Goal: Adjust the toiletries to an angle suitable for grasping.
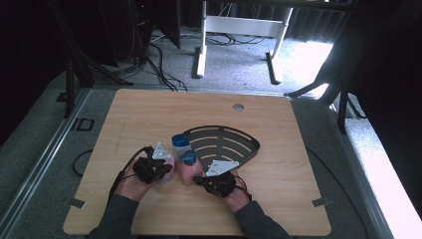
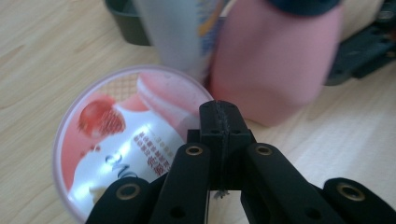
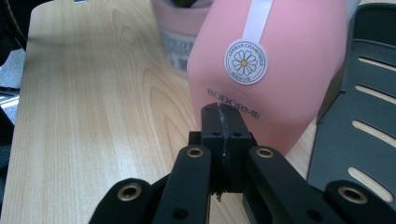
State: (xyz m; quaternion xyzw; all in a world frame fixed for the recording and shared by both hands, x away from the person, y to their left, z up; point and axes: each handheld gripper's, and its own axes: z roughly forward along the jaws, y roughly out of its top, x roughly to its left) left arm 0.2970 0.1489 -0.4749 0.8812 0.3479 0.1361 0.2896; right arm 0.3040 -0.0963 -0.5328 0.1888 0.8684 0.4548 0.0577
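While both our claws sit low on the wooden worktop (image 1: pixel 149 114), the high view shows them flanking a tight cluster of containers: the left claw (image 1: pixel 158 160) on one side, the right claw (image 1: pixel 211 172) on the other, each in a hand with a grey three-cornered plate on top.

From the left gripper view we see our left claw (image 2: pixel 219 112) with its 2 jaws pressed flat together, gripping nothing. Its tip hovers over the rim of a round pink lid (image 2: pixel 116 135) printed with a strawberry, something the high view hides under the hand. Just beyond the tip stands the pink bottle (image 2: pixel 275 60), and beside that a pale tube-like container (image 2: pixel 182 32), blurred. Behind them a dark edge of the black tray (image 2: pixel 123 23) shows.

From the right gripper view our right claw (image 3: pixel 223 116) is likewise fully closed and empty, its tip right up against the pink bottle (image 3: pixel 289 60); we cannot tell whether it touches. This view alone gives us the bottle's label: a round daisy sticker and the word BODORME. To the claw's right lies the black tray (image 3: pixel 359 140) with its slots, and past the bottle, a pink-topped tub (image 3: pixel 177 23).

Only the high view lets us read the layout: the fan-shaped black tray (image 1: pixel 224 144) lies just ahead of the right claw, and 2 blue caps (image 1: pixel 183 149) rise between the claws.
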